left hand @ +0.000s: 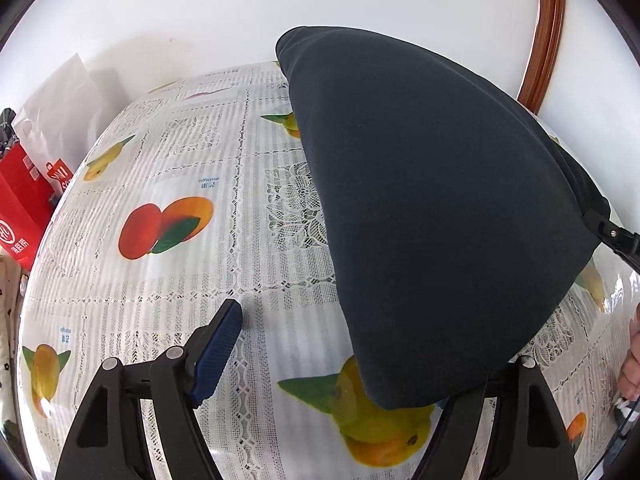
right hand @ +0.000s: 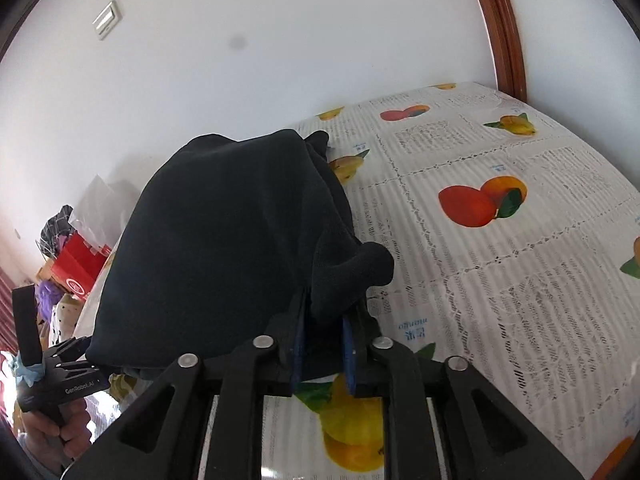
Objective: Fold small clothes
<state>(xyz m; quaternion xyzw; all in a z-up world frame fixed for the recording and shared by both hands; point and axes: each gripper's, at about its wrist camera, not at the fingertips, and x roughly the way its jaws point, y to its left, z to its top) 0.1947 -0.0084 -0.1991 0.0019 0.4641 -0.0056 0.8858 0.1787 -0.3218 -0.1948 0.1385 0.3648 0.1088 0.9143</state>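
I read the left gripper as wide open: its blue-padded finger stands clear at lower centre of the left view, and the other finger is hidden behind the dark garment. Contact there I cannot tell. The garment drapes over the fruit-print tablecloth, filling the right half of that frame. The right gripper stands at lower centre of its view, the 2 blue pads narrowly parted with a bunch of garment between them; whether the pads press the fabric I cannot tell.
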